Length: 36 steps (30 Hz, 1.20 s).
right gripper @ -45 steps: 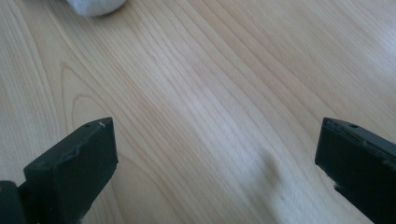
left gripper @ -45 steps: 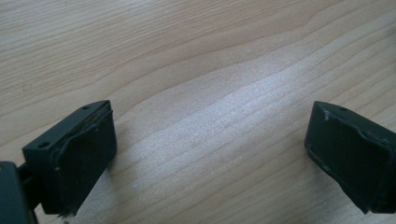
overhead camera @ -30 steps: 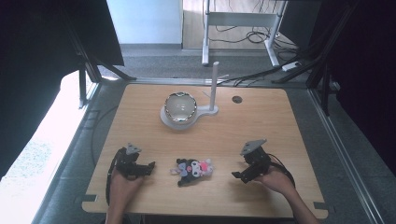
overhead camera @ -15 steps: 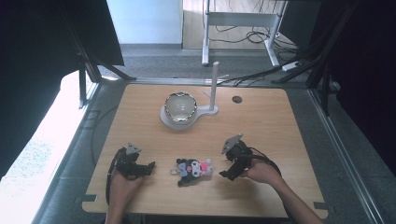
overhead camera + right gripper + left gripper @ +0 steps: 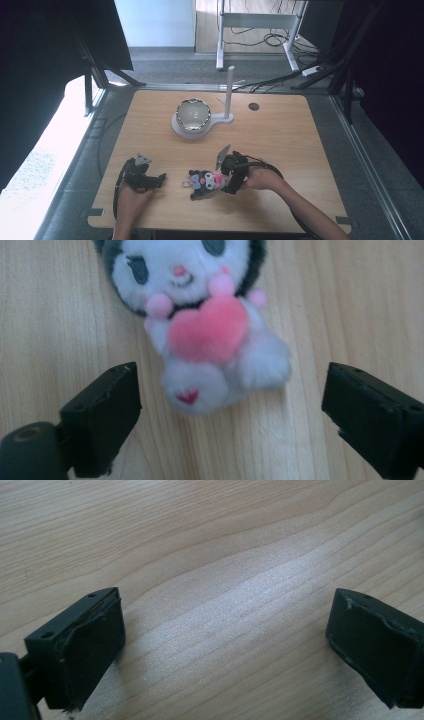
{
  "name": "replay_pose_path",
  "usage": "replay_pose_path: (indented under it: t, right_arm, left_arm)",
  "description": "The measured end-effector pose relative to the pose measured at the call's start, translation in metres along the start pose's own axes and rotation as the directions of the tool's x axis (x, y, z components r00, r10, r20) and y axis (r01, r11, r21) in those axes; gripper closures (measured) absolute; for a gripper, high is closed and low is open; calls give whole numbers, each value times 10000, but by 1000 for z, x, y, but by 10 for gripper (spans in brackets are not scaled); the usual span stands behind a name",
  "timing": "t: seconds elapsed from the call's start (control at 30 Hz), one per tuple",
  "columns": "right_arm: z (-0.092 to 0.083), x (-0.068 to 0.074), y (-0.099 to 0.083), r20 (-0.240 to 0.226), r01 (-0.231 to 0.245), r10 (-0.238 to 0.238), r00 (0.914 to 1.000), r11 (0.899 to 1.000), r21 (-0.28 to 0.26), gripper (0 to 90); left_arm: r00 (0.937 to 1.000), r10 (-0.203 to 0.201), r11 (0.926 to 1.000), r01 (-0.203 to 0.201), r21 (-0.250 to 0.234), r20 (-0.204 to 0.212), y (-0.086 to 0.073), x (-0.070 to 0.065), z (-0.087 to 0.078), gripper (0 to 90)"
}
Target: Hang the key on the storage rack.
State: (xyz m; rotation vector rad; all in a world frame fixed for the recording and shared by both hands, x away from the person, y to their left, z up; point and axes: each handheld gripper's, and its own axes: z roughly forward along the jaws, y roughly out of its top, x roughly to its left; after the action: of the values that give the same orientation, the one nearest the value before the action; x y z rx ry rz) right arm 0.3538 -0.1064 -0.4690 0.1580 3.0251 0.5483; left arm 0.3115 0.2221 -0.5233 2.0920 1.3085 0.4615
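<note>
Nearby, plush toy (image 5: 210, 325), white-faced, dark-hooded, apparently hugging 1 pink heart, between released right tongs (image 5: 227, 412).

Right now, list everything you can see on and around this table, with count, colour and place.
Plush toy with pink heart: one, white, grey and pink, lying near the table's front edge, between the right gripper's jaws but not touching them.
Shiny metal bowl: one, silver, on a white base at mid-table.
White post: one, upright on that base, right of the bowl.
Wooden table: one, light brown.
Dark round hole: one, far right of the tabletop.
Left gripper: black, open over bare wood, front left.
Right gripper: black, open, jaws just been closing around the toy.
</note>
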Motion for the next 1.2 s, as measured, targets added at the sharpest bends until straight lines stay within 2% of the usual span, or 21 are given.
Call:
replay_pose_path:
  t: [0.17, 0.33, 0.57, 0.63, 0.8, 0.93, 1.0, 1.03, 1.2]
  right_arm:
    - [9, 0, 15, -282, 466, -452, 9986, 9976, 511, 133]
    - [19, 2, 30, -546, 1191, -1137, 9920, 9869, 1086, 173]
    - [27, 3, 41, -868, 1769, -1620, 9830, 9620, 2082, 373]
    - [28, 3, 43, -906, 1732, -1562, 9836, 9580, 2286, 427]
    - [21, -1, 43, -1052, 1284, -1087, 9885, 9706, 2037, 449]
    - [14, -5, 40, -988, 932, -770, 9921, 9806, 1723, 451]
    - [10, -6, 39, -1024, 685, -517, 9934, 9835, 1676, 452]
    - [8, -8, 38, -1017, 791, -635, 9928, 9844, 1572, 452]
    - [-5, -12, 35, -896, 430, -304, 9955, 9890, 1417, 452]
  left_arm:
    - [10000, 16, 10000, -16, -1, -6, 0, 0, 0, 24]
    - [10000, 16, 10000, -16, 2, -5, 0, 0, 0, 24]
    - [10000, 21, 10000, -21, 2, -5, 0, 0, 0, 24]
    - [10000, 14, 10000, -14, 1, -4, 0, 0, 0, 24]
    - [10000, 5, 10000, -5, -5, -6, 0, 0, 0, 24]
    - [10000, -37, 10000, 37, -27, 0, 0, 0, 0, 24]
    - [10000, -31, 10000, 31, -25, -1, 0, 0, 0, 24]
    - [10000, -31, 10000, 31, -24, -1, 0, 0, 0, 24]
    - [10000, -22, 10000, 22, -15, -3, 0, 0, 0, 24]
